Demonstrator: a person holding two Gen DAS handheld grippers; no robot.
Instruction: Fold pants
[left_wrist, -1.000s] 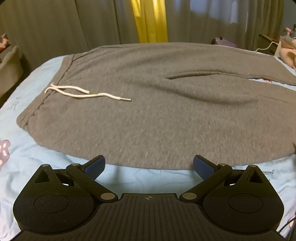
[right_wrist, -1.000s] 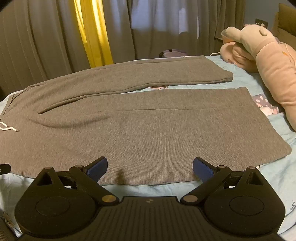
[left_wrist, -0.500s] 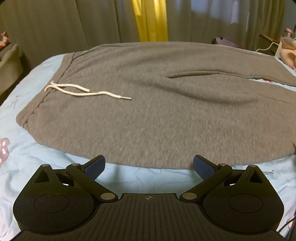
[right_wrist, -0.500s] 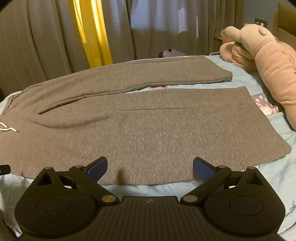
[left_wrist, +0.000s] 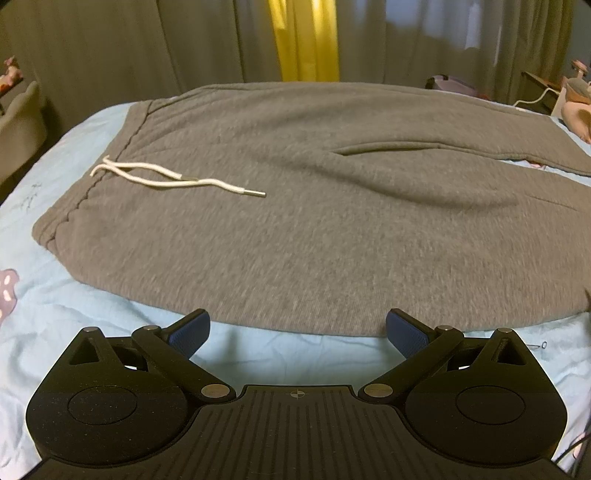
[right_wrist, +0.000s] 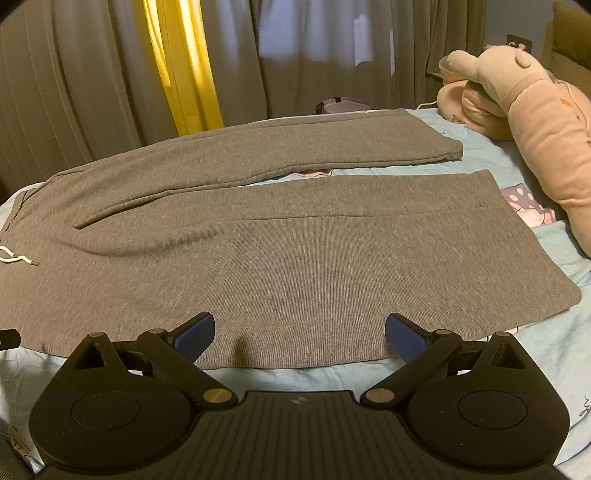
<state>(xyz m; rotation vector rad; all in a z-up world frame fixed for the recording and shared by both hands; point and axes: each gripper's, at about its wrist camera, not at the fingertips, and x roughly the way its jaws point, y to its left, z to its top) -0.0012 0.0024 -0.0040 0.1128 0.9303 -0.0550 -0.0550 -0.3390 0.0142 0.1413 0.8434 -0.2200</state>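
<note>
Grey sweatpants (left_wrist: 314, 229) lie flat on a light blue bed (left_wrist: 74, 317), waistband to the left, with a white drawstring (left_wrist: 166, 179) on top. In the right wrist view the pants (right_wrist: 295, 258) show both legs spread apart, running to the right. My left gripper (left_wrist: 297, 334) is open and empty, just short of the pants' near edge by the hip. My right gripper (right_wrist: 300, 338) is open and empty, over the near edge of the near leg.
A large pink plush toy (right_wrist: 528, 122) lies at the right end of the bed. Grey and yellow curtains (right_wrist: 184, 66) hang behind the bed. A purple item (right_wrist: 343, 107) sits past the far edge.
The left gripper has edged slightly leftward. The right gripper has barely moved. Both stay open.
</note>
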